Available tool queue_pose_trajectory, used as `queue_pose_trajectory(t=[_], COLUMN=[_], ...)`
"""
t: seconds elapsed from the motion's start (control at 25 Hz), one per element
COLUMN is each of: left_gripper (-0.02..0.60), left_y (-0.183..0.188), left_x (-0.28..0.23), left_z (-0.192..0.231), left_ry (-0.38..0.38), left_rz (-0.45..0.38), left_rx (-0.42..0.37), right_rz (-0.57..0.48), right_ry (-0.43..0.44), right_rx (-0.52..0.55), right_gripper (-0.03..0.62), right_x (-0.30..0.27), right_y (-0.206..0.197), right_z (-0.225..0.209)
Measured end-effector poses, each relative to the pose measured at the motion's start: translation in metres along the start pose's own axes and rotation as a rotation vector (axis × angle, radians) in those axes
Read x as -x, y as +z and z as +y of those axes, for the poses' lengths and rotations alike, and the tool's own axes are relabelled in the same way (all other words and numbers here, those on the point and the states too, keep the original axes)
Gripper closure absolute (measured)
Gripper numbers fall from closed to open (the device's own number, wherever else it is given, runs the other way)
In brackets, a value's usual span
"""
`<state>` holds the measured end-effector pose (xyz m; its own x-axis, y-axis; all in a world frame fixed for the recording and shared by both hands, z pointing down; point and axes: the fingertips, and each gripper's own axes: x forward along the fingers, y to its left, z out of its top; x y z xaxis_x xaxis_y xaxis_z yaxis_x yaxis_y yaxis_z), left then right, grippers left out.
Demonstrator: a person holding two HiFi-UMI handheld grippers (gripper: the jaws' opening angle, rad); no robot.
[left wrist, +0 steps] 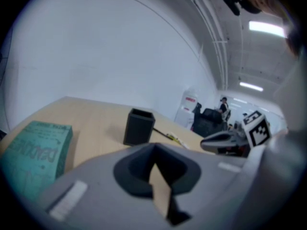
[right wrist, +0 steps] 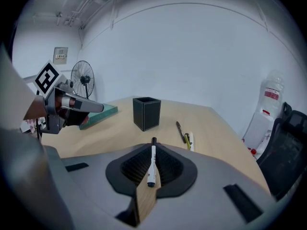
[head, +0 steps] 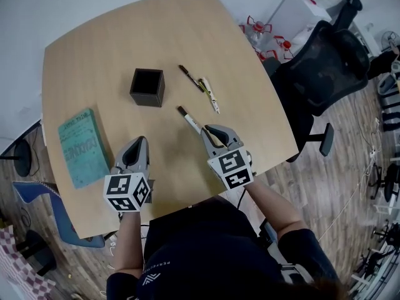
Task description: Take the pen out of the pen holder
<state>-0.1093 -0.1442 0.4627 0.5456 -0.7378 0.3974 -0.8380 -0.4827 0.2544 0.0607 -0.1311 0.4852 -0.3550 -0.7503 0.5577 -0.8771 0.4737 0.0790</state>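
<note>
Head view, table [head: 187,36]: pale wood, lying under and ahead of both pairs of jaws.
Office chair [head: 331,61]: black, well off to the right of the right jaws, past the table edge.
Book [head: 81,145]: teal, flat on the table, just left of the left jaws.
Left gripper [head: 139,141]: jaws together at the tips, nothing between them.
Right gripper [head: 207,131]: jaws clamped on the pen's near end.
Pen holder [head: 147,87]: black, square and upright, straight ahead of the left jaws and ahead-left of the right jaws.
Loose pens [head: 209,95]: two, side by side on the table, ahead of the right jaws.
Pen [head: 189,119]: white with a black cap, out of the holder, sticking forward from the right jaws.
</note>
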Motion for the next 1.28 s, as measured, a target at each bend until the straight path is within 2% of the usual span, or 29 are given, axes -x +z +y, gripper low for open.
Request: queue_pose_trajectory(t=[0.24, 0.56, 0.84, 1.28], left_gripper=[0.577, 0.577, 0.577, 0.577], left_y=[0.025, 0.050, 0.055, 0.057], left_x=[0.018, 0.049, 0.066, 0.080], left_z=[0.004, 0.011, 0.026, 0.031], left_ry=[0.039, 0.104, 0.177, 0.221], left_rz=[-0.078, -0.175, -0.198, -0.201], left_rx=[-0.007, -0.008, -0.012, -0.027], right_rz=[-0.107, -0.228, -0.255, -0.259], right_ry=[-0.004, 0.064, 0.099, 0.136], right_rx=[-0.059, -0.070, -0.072, -0.095], right_gripper=[0.592, 0.594, 0.595, 0.595], right_x=[0.017, 0.034, 0.032, 0.027], right_y=[0.049, 0.100, 0.113, 0.119], right_z=[0.000, 0.019, 0.027, 0.031])
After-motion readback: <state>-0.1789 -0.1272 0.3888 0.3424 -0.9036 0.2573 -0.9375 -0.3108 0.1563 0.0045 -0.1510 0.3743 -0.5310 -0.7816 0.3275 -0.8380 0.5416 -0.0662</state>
